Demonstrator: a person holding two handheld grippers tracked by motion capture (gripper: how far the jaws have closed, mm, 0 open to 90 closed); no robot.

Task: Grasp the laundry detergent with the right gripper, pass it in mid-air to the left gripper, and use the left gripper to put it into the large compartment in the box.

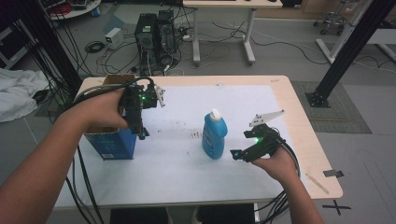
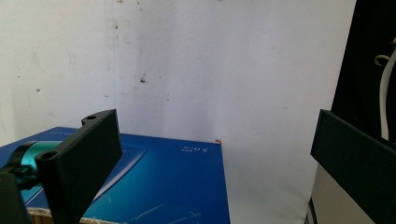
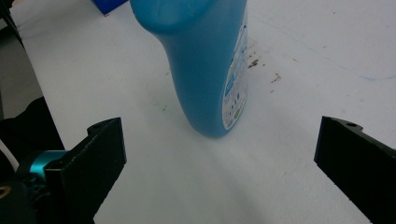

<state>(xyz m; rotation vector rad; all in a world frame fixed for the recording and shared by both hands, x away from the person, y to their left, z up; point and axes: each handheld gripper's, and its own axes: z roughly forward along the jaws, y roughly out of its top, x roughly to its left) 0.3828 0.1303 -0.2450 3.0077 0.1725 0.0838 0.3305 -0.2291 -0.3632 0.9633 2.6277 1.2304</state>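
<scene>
At the left of the high view, the person's left hand (image 1: 105, 112) holds the left tool (image 1: 140, 128) above the open-topped blue cardboard box (image 1: 112, 142), which stands near the left edge of the light wooden surface (image 1: 299, 116) on its white paper sheet (image 1: 187, 158). The tool points downward, its tip hanging just past the box's right front corner. In the left gripper view its two black jaws stand wide apart with nothing between them; below them lie the blue face of the box (image 2: 163, 186) and the white sheet (image 2: 210, 70) beyond it (a few small dark specks mark the paper).

Toward the middle of the surface, the blue plastic bottle with a white cap (image 1: 215, 133) stands upright on the sheet, well apart from the box. A scatter of brown crumbs or stains (image 1: 194, 134) lies on the paper just to its left.

To the right of the bottle, the person's right hand (image 1: 280, 163) holds the right tool (image 1: 238, 154) low over the surface, aimed toward the bottle's base and near it but not touching. In the right gripper view its black jaws are spread wide, and the blue bottle (image 3: 210, 65) stands ahead between them, its printed label turned to the right side of that view, with clear white paper separating it from both jaws.

At the far right edge of the surface lies a thin pale wooden stick (image 1: 317, 183).
</scene>
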